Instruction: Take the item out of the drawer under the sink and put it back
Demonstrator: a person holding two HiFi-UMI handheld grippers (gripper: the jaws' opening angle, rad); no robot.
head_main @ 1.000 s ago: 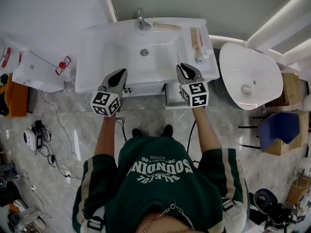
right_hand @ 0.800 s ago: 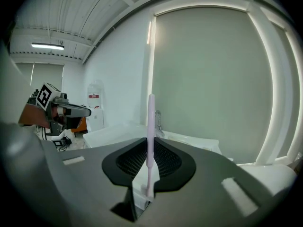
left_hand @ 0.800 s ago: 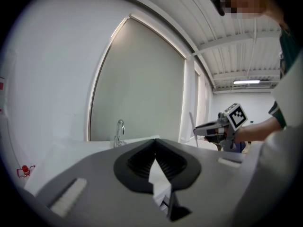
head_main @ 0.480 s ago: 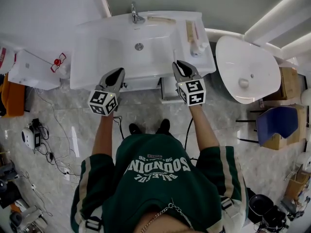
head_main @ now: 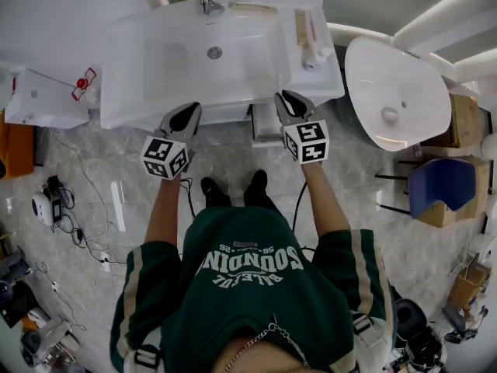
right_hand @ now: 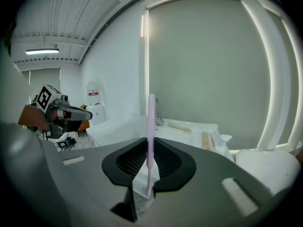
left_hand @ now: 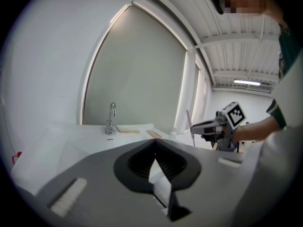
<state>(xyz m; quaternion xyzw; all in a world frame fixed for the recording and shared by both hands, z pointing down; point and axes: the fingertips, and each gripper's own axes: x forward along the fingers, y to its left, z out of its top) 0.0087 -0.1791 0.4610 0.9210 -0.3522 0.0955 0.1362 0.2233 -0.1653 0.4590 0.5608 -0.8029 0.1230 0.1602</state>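
**Thin pink stick, out of the drawer and pinched upright in the right gripper**

The right gripper [head_main: 286, 99] is closed on the lower end of the pink stick [right_hand: 151, 122], which stands straight up from the jaws in front of the sink [head_main: 124, 76]. The left gripper [head_main: 189, 115] has its jaws pressed together with nothing between them. The drawer [head_main: 264, 127] seems to stand pulled out under the sink edge, just beside the right gripper. I judge the stick to be very light, smooth and perhaps a little flexible, so it may turn or slip between the jaws. A hold low on the shaft, as here, looks enough, but it should go down slowly and lengthwise into the drawer.
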